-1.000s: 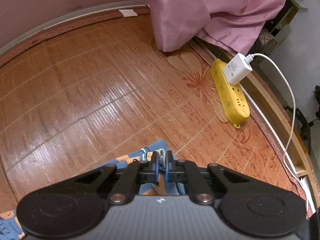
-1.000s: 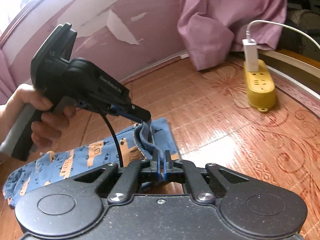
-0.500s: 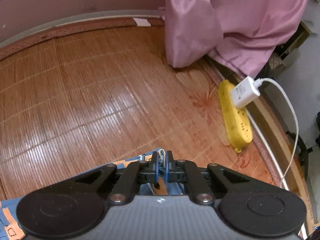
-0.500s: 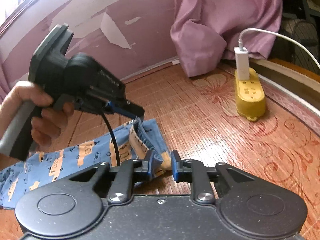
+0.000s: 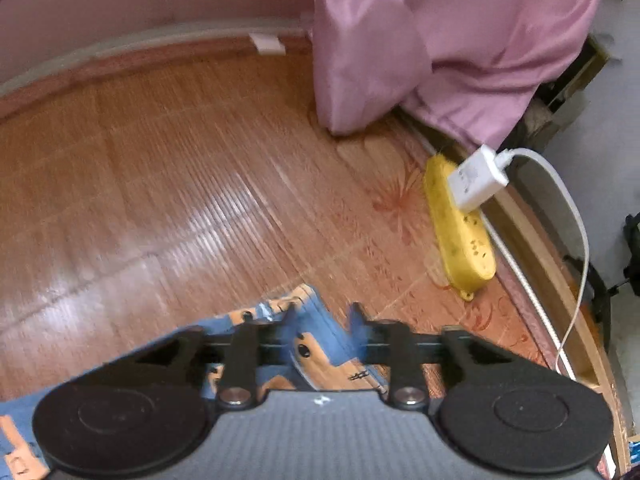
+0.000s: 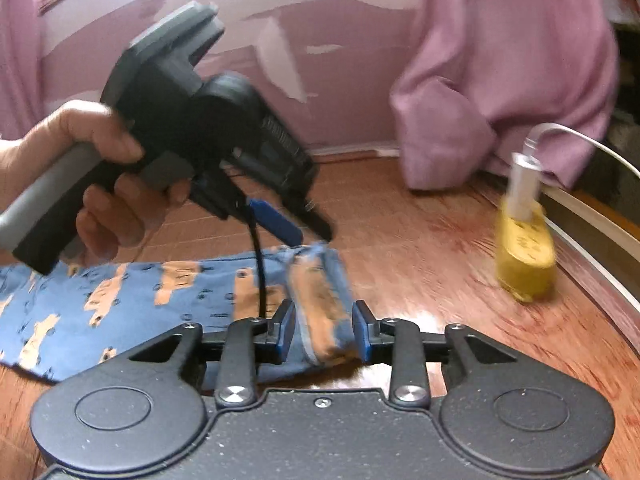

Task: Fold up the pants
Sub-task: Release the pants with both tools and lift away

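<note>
— Both grippers have their jaws apart, yes?

— Yes. On the left wrist view the left gripper [image 5: 322,316] stands open, and the pants [image 5: 316,344] lie flat below it, the blue cloth with orange print showing in the gap between the two fingers. Neither finger pinches the fabric that I can see.

— And the right one?

— The right gripper [image 6: 323,330] is open too. A rolled or folded edge of the pants [image 6: 320,308] sits right between its blue pads [image 6: 285,330], at about 12 o'clock from the gripper body. Whether a pad touches the cloth I cannot tell; the picture is blurred there.

— Where does the rest of the garment go?

— From the right wrist view it stretches away toward 9 o'clock across the bamboo mat [image 6: 420,256], lying flat. The left gripper shows above it at 10 o'clock, gripped by a hand [image 6: 100,168], its fingertips just over the cloth's far edge.

— Any containers?

— None I can make out. At 2 o'clock lies a yellow power strip [image 6: 524,264] on the mat, well apart from the pants, with a white charger [image 5: 476,180] plugged into it and a white cable [image 5: 576,240] running off. A pink curtain [image 5: 440,40] hangs behind, its hem touching the mat at 12 o'clock.
</note>
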Tool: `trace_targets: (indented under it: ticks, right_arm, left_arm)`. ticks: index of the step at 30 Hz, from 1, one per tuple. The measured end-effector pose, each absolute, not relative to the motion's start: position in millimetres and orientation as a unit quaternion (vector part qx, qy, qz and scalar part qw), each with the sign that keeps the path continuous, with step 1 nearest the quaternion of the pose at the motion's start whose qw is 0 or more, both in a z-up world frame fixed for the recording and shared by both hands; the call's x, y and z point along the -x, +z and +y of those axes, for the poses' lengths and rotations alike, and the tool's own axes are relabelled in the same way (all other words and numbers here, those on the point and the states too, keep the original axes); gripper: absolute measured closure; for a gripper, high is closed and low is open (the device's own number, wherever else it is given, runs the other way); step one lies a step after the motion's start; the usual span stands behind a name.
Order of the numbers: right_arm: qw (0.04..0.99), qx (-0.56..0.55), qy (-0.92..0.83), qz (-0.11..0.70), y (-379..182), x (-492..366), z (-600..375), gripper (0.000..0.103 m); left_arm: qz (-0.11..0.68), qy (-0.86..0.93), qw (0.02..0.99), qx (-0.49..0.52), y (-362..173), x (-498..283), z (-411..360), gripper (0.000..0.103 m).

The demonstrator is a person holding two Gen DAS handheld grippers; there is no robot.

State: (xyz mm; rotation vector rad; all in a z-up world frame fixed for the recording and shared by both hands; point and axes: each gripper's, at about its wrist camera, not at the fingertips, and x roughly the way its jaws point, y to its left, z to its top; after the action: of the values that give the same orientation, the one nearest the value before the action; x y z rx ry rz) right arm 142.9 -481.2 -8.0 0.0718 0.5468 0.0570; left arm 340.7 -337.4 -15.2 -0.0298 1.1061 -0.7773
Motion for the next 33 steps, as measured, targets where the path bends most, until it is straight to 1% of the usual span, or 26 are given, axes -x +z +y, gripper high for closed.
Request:
trace_targets:
  ticks: [1,3,6,7,8,9,12,13,14,15,17,18,21,23,26,27,29,30,33]
  right_arm:
    - [0.962,-0.031,0.044,0.267,-9,-145,-478,0.070]
    - [0.960,-0.037,0.075,0.267,-11,-148,-475,0.072]
    - [0.948,-0.053,0.087,0.303,-21,-160,-475,0.072]
    - [0.942,-0.060,0.078,0.320,-25,-164,-479,0.075]
    - [0.939,-0.076,0.073,0.326,-28,-166,-485,0.088]
    - [0.938,-0.091,0.064,0.329,-27,-167,-490,0.093]
    - [0.936,-0.106,0.048,0.332,-25,-164,-495,0.094]
    - [0.937,-0.101,0.044,0.332,-24,-163,-493,0.093]
    - [0.938,-0.096,0.040,0.330,-22,-162,-490,0.089]
    - [0.942,-0.088,0.036,0.321,-19,-159,-486,0.080]
    - [0.955,-0.058,0.051,0.287,-9,-151,-471,0.066]
    - [0.958,-0.043,0.063,0.278,-5,-150,-461,0.064]
    - [0.954,-0.024,0.084,0.287,-1,-156,-435,0.063]
    - [0.948,-0.015,0.086,0.307,-5,-167,-419,0.063]
    - [0.927,-0.006,0.073,0.367,-17,-179,-405,0.063]
    - [0.929,-0.004,0.069,0.365,-21,-176,-402,0.063]
    - [0.925,0.018,0.063,0.375,-19,-169,-396,0.063]
    - [0.922,0.017,0.061,0.383,-18,-165,-395,0.061]
    - [0.909,0.024,0.066,0.411,-13,-152,-391,0.061]
  left_arm:
    - [0.492,-0.357,0.794,0.015,-8,-336,-326,0.036]
    - [0.449,-0.357,0.819,0.017,5,-322,-297,0.031]
    - [0.426,-0.338,0.839,0.018,10,-300,-236,0.028]
    - [0.429,-0.324,0.843,0.026,8,-293,-213,0.027]
    - [0.434,-0.311,0.845,0.035,4,-286,-190,0.027]
    - [0.441,-0.293,0.847,0.045,0,-279,-163,0.027]
    - [0.442,-0.234,0.865,0.035,-11,-253,-90,0.027]
    - [0.439,-0.216,0.872,0.027,-14,-245,-69,0.027]
    - [0.437,-0.193,0.878,0.023,-17,-237,-44,0.027]
    - [0.436,-0.179,0.882,0.025,-19,-232,-24,0.027]
    - [0.434,-0.145,0.888,0.043,-27,-220,21,0.027]
    - [0.437,-0.131,0.889,0.051,-31,-217,37,0.027]
    - [0.441,-0.094,0.889,0.078,-43,-209,84,0.027]
    - [0.440,-0.090,0.890,0.084,-48,-208,101,0.028]
    - [0.433,-0.093,0.891,0.099,-51,-204,119,0.030]
    - [0.434,-0.098,0.890,0.103,-51,-202,123,0.030]
    - [0.433,-0.111,0.890,0.087,-51,-198,123,0.030]
    - [0.432,-0.117,0.891,0.072,-51,-191,123,0.030]
    - [0.438,-0.127,0.889,0.029,-48,-173,121,0.030]
